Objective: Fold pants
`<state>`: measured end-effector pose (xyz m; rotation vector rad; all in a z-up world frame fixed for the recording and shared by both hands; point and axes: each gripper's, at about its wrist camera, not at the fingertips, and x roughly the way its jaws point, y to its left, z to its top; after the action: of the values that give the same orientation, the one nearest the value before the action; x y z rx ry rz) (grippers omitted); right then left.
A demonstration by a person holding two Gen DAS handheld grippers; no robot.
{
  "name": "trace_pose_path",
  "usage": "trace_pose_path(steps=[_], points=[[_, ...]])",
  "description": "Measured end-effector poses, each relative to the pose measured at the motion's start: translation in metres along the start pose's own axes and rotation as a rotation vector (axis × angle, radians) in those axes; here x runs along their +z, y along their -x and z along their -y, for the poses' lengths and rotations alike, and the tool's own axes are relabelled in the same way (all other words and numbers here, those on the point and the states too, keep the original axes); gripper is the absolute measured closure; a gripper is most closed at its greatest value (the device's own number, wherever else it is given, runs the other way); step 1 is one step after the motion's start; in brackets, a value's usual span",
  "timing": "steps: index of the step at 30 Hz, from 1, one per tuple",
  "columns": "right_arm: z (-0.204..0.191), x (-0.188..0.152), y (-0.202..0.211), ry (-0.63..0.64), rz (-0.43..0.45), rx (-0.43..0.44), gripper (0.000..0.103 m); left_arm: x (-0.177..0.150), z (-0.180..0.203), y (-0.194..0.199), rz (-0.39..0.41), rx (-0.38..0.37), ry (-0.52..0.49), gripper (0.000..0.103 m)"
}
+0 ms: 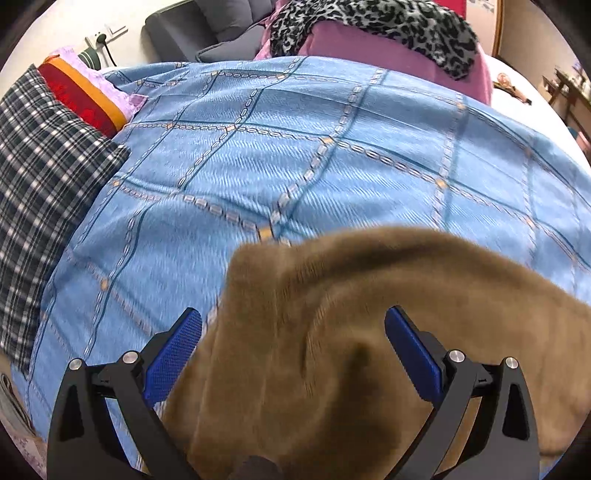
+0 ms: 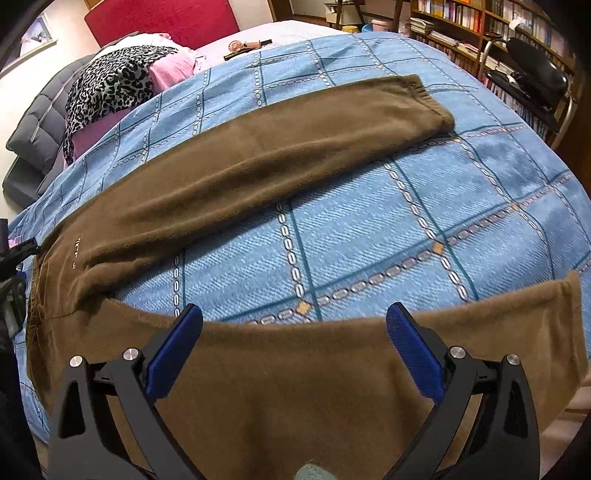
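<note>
One pair of soft brown fleece pants point(image 2: 236, 158) lies spread on a bed covered by a blue quilt with a chain-patterned grid point(image 2: 369, 229). In the right wrist view its two legs are apart: the far leg stretches across the middle of the bed toward the right side, ending in one gathered cuff point(image 2: 424, 92), while the near leg runs along the bed's near edge and droops over it. The waist part sits at the bed's left side, where small pale lettering shows on the cloth.

The right gripper point(image 2: 294, 334) hangs over the near leg, its two blue-padded jaws spread wide with cloth below them and nothing pinched. The left gripper point(image 1: 293, 334) is likewise over brown cloth point(image 1: 369, 314), which bulges up in a blurred fold between its two blue jaws; the jaws stand wide apart and grasp nothing.

Toward the head of the bed lie one pink blanket point(image 2: 170, 70) with one leopard-print cloth point(image 2: 110, 85) draped on it, and beyond them a red headboard point(image 2: 162, 18). At the bed's left edge, in the left wrist view, rest one dark plaid cushion point(image 1: 40, 184) and one red-and-orange folded cloth point(image 1: 81, 96). Wooden bookshelves point(image 2: 461, 22) full of books stand past the bed's far right corner.
</note>
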<state>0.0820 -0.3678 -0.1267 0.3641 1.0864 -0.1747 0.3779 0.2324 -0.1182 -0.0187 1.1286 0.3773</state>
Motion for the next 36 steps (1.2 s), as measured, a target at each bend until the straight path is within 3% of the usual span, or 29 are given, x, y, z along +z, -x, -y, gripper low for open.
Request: trace_pose_path(steps=[7,10,13,15,16,18,24,31,36], points=[[-0.008,0.010,-0.019,0.007,-0.010,0.039,0.003,0.026,0.002,-0.041,-0.013,-0.025,-0.022,0.005],[-0.010,0.011,-0.024,0.005,-0.015,0.052,0.003,0.028,0.004,-0.051,-0.016,-0.051,-0.042,0.012],[-0.009,0.014,-0.028,-0.008,-0.019,0.083,0.003,0.028,0.005,-0.053,-0.012,-0.098,-0.044,0.024],[-0.010,0.013,-0.029,-0.016,-0.023,0.102,0.003,0.026,0.004,-0.049,-0.008,-0.152,-0.044,0.048],[-0.011,0.013,-0.030,-0.016,-0.024,0.105,0.003,0.025,0.003,-0.047,-0.010,-0.178,-0.040,0.054],[-0.011,0.013,-0.030,-0.015,-0.022,0.111,0.003,0.022,-0.001,-0.037,0.000,-0.231,-0.034,0.064],[-0.009,0.017,-0.029,-0.017,-0.010,0.098,0.003,0.001,-0.001,0.012,0.080,-0.311,-0.105,0.075],[0.002,0.034,-0.033,-0.025,0.034,0.066,0.003,-0.043,0.003,0.083,0.172,-0.414,-0.211,0.078],[0.027,0.069,-0.038,-0.050,0.075,0.021,0.003,-0.093,0.002,0.123,0.200,-0.463,-0.264,0.080]])
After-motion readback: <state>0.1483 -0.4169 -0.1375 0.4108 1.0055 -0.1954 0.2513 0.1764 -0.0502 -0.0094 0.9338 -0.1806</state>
